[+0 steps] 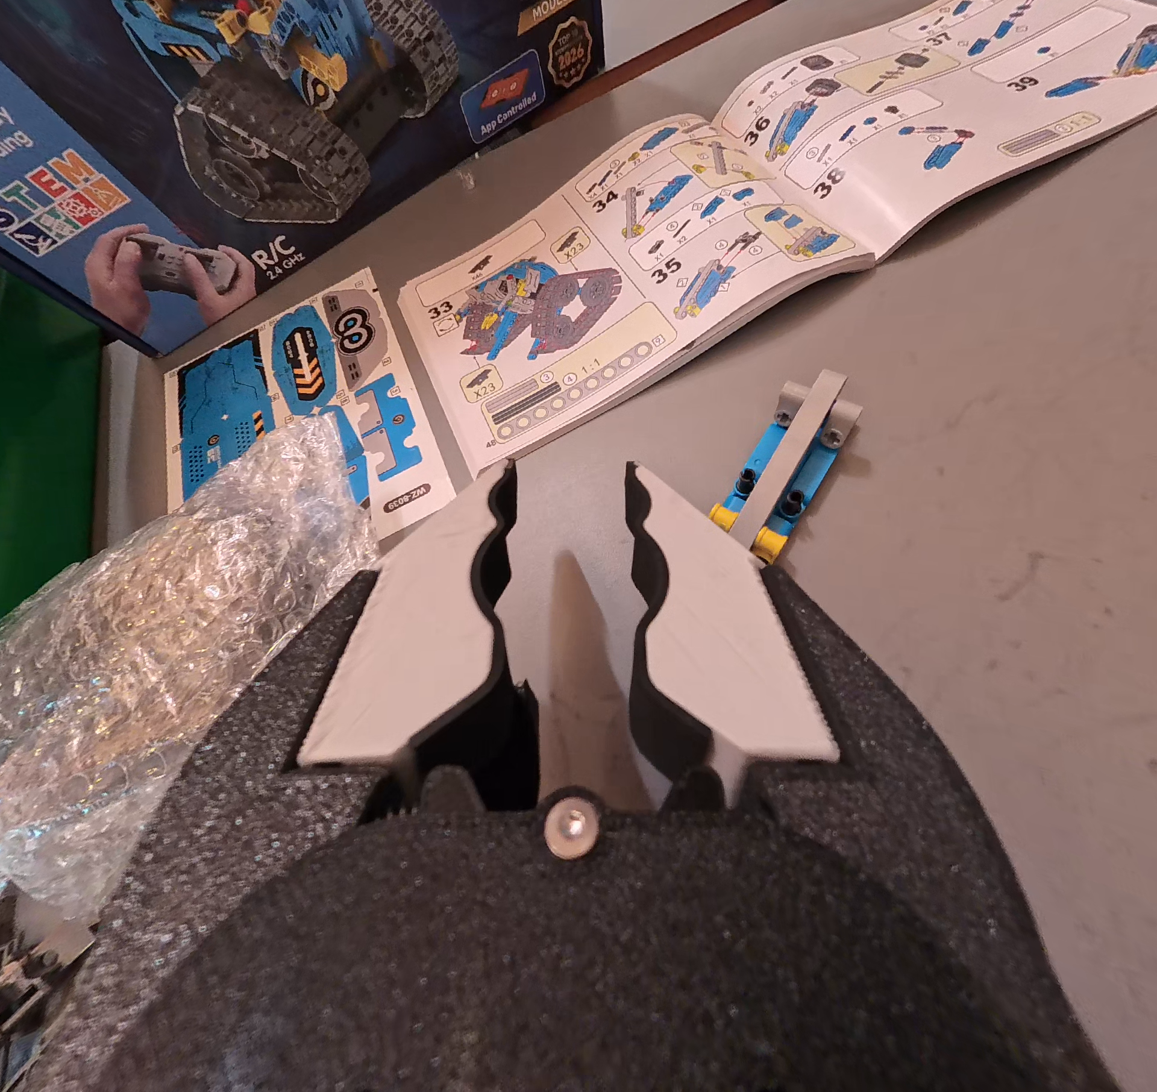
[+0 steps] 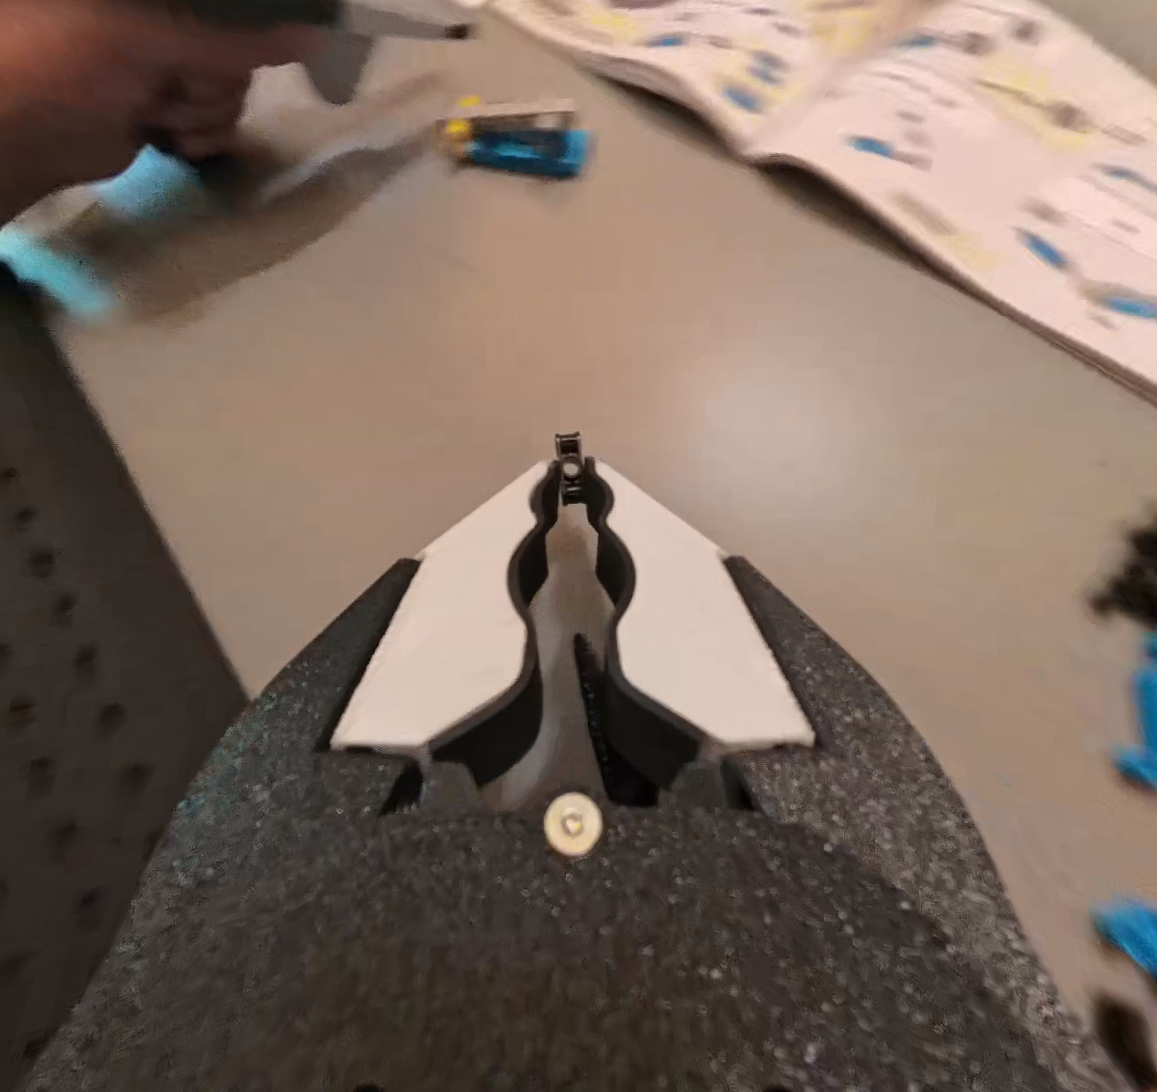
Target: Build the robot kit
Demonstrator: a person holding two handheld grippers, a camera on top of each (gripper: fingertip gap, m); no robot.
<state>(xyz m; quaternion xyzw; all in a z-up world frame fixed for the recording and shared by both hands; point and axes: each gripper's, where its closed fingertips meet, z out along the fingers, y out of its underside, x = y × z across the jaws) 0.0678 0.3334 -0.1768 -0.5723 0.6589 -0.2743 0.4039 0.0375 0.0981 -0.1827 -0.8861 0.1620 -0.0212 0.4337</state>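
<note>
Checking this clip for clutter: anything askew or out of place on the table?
Mostly tidy. A crumpled bubble wrap lies over a corner of the sticker sheet, hiding part of it. The small blue and grey assembly lies flat beside the open left gripper. The right wrist view is motion-blurred.

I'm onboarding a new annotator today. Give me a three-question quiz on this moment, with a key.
1. True or false: the left gripper is clamped on the blue and grey brick assembly.
2. What does the right gripper hold at its fingers? A) a yellow peg B) a small black connector pin C) nothing
3. Fill in: the sticker sheet lies between the toy box and the crumpled ____.

Key
1. False: it is open, and the assembly lies on the grey table beside it.
2. B: the small black connector pin.
3. Bubble wrap, beside the open instruction booklet.
</note>
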